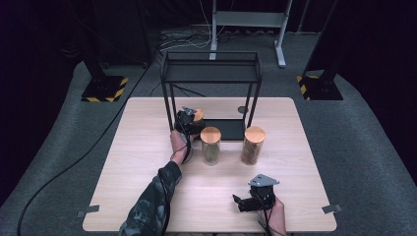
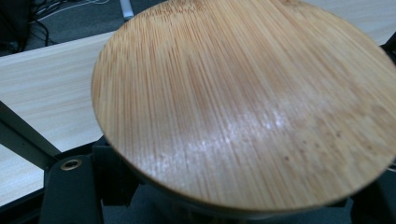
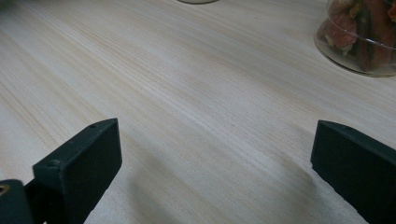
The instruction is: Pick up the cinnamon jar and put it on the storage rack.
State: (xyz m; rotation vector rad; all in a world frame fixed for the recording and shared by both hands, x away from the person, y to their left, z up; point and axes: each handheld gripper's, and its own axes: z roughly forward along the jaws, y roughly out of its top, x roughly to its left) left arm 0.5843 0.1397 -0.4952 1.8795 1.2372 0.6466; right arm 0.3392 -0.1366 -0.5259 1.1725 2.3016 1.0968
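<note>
Fingers (image 1: 188, 119) clamp jar (image 1: 197, 116) at rack (image 1: 211, 73).

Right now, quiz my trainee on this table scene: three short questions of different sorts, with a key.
1. How many glass jars with round bamboo lids are there?
2. True or false: the right hand-held gripper holds a jar.
3. The left hand-held gripper's jar is at the: A) black metal shelf rack B) table's near edge.

Key: 1. Three: one in the left hand-held gripper, two standing free. 2. False; its jaws are open above bare table. 3. A.
</note>
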